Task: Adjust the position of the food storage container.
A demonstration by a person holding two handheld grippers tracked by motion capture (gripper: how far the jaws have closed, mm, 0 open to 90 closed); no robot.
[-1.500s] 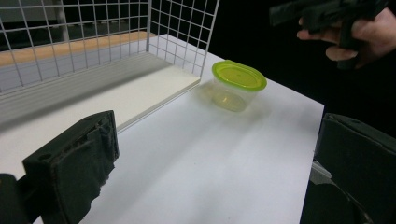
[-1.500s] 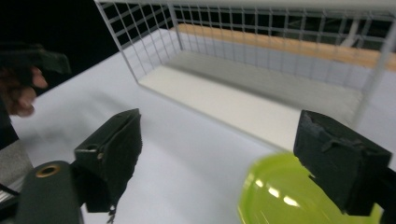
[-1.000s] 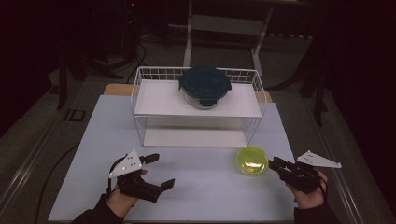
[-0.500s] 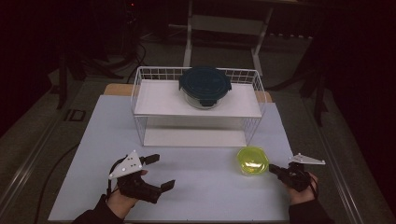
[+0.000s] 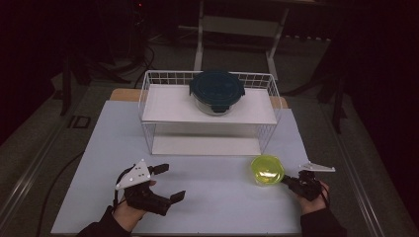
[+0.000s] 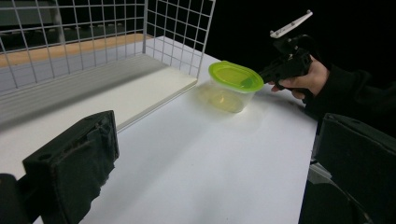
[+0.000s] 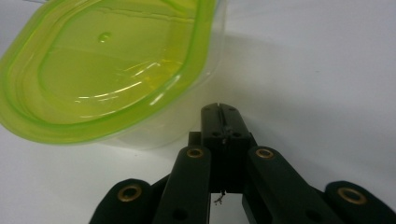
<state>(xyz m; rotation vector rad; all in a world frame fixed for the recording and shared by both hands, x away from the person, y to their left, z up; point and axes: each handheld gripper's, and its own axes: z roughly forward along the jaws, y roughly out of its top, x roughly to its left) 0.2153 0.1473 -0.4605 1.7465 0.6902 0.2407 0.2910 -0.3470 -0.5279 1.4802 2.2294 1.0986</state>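
- The right gripper [image 5: 285,180] sits low over the white table [image 5: 217,197], its jaws pressed together with nothing between them; they have just been closing.
- Its tips point at the small clear tub [image 5: 267,170] with a lime-green lid [image 7: 107,65], stopping just beside the tub's wall under the lid's rim.
- The tub stands on the table in front of the white wire rack [image 5: 148,98], near its right corner.
- The left gripper [image 5: 167,181] rests near the table's front left, jaws wide apart and empty, well apart from the tub.
- A round container with a dark teal lid [image 5: 217,91] stands on the rack's upper shelf.
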